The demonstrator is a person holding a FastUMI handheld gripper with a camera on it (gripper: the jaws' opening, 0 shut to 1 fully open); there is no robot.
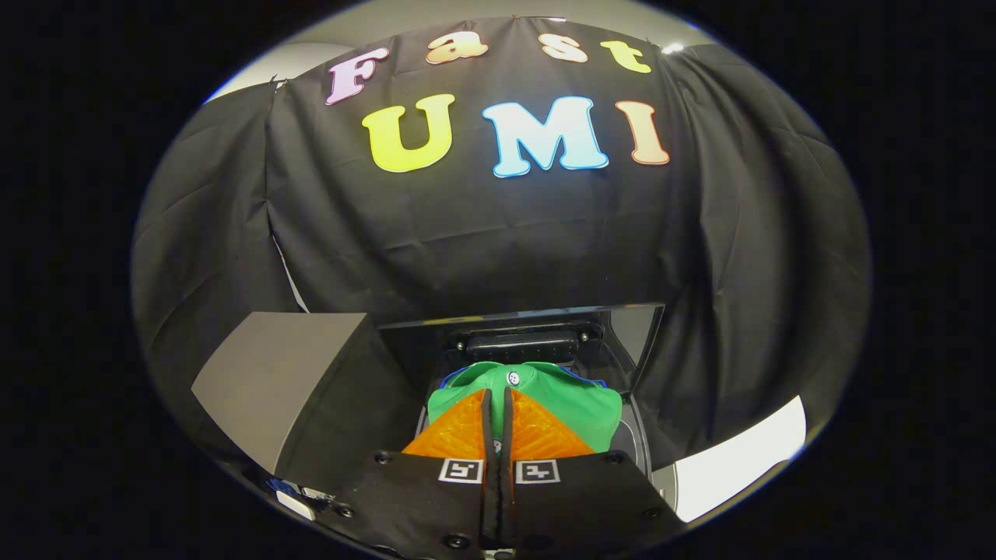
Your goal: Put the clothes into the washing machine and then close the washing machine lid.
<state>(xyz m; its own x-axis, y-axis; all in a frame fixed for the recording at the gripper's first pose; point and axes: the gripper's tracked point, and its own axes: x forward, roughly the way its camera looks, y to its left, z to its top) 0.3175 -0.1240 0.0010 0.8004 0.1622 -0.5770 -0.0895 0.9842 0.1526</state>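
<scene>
Nearest in, the gripper (496,404) is showing its two fingers (459,435) drawn together with only a thin dark slit between them, so it is reading as closed or very nearly so. Whether a fold of fabric is being pinched in that slit cannot be told; the pads are hiding the contact line. Just ahead of and beneath the fingertips, a green garment (580,408) with a collar and a white button is lying bunched up, spreading out to either side of the fingers and a little beyond them, with a sliver of blue edging peeking at its far rim. The garment is sitting over the mouth of the washing machine (640,447), apparently at or just inside the opening rather than deep in the drum; how far down it is resting is not clear. Beyond the garment, the washing machine lid (634,334) is standing raised, tilted back, dark and glossy, with a hinge or handle block at its base. To one side of the opening a grey box-like surface (272,373) is sitting close by, and a pale patch of floor (739,459) is showing on the other side. Farthest back, the black cloth wall (482,225) is hanging in folds. Judging progress: the loading step is looking mostly under way, with the garment at the opening; releasing or pushing it in, backing the fingers off and swinging the lid down are still looking outstanding.
</scene>
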